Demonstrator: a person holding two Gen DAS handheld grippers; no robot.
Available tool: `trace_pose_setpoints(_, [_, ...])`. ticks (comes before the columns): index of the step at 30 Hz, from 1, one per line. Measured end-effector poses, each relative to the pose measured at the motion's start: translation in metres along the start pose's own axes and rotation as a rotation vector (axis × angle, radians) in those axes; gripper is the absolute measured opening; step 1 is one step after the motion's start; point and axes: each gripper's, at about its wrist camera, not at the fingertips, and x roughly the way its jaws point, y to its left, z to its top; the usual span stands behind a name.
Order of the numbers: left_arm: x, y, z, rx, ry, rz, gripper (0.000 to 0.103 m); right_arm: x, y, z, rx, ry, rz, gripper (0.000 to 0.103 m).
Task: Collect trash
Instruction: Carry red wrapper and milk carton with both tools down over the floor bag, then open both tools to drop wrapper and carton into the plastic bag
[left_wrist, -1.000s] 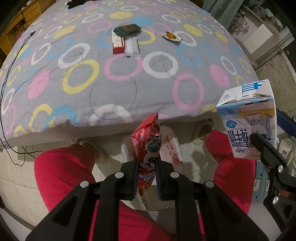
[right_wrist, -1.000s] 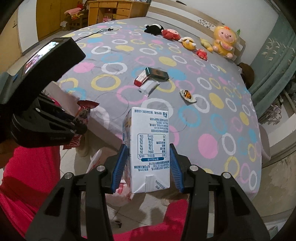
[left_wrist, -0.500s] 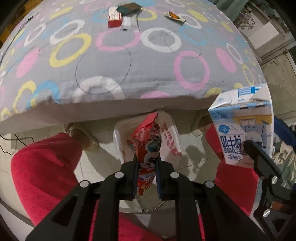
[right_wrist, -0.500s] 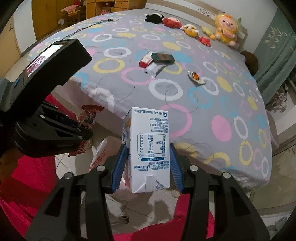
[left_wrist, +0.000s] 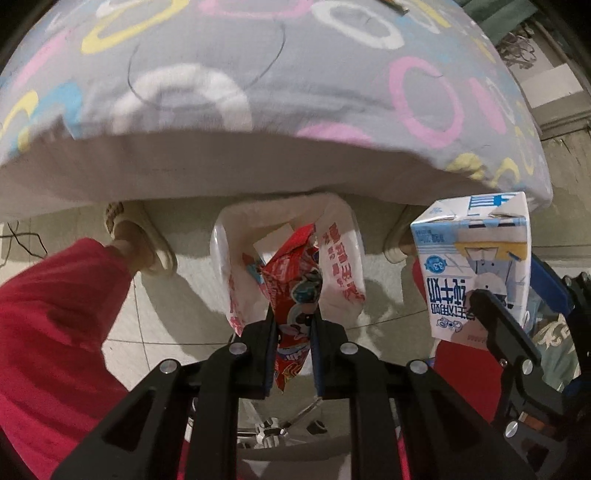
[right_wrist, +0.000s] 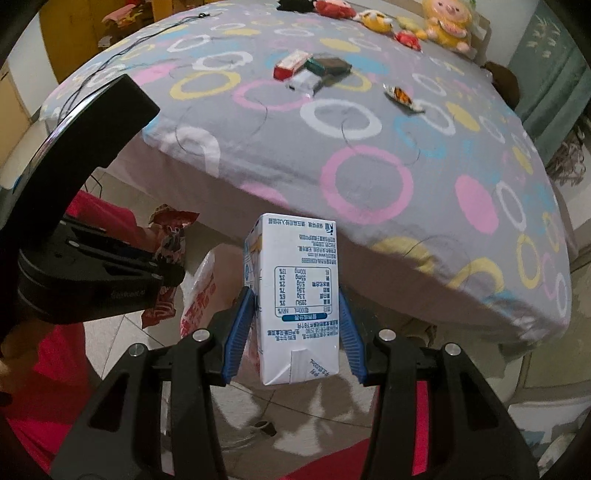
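My left gripper (left_wrist: 293, 317) is shut on a crumpled red snack wrapper (left_wrist: 295, 280), which hangs just over the mouth of a white plastic bag (left_wrist: 340, 258) with red print on the floor by the bed. My right gripper (right_wrist: 295, 295) is shut on a white and blue milk carton (right_wrist: 299, 291), held upright beside that bag (right_wrist: 199, 295). The same carton (left_wrist: 472, 258) shows at the right of the left wrist view, and the wrapper (right_wrist: 170, 240) at the left of the right wrist view. More litter lies on the bed: small boxes (right_wrist: 310, 70) and a candy wrapper (right_wrist: 402, 98).
The bed (right_wrist: 369, 155), with a grey ring-patterned cover, overhangs the bag. A person's red-trousered legs (left_wrist: 55, 314) and a slippered foot (left_wrist: 136, 236) flank the bag on the tiled floor. Plush toys (right_wrist: 443, 26) line the bed's far side. A chair base (left_wrist: 269, 432) lies below.
Both grippers have sunk from above the bed's edge toward the floor, each keeping its hold. The bag's mouth now sits close under the red wrapper, and the bed has risen in view.
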Motion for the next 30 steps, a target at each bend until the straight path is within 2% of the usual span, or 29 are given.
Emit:
trace_pose_setpoints(13, [0.069,0.013,0.009,-0.082,0.118,-0.009,0.016,0.069,-0.001,-0.021,0.091,0.094,0.051,0.045])
trace_pose_setpoints(30, [0.133,0.024,0.024,-0.15,0.257,0.015,0.016,0.149,-0.008,-0.039,0.161,0.231,0.092,0.045])
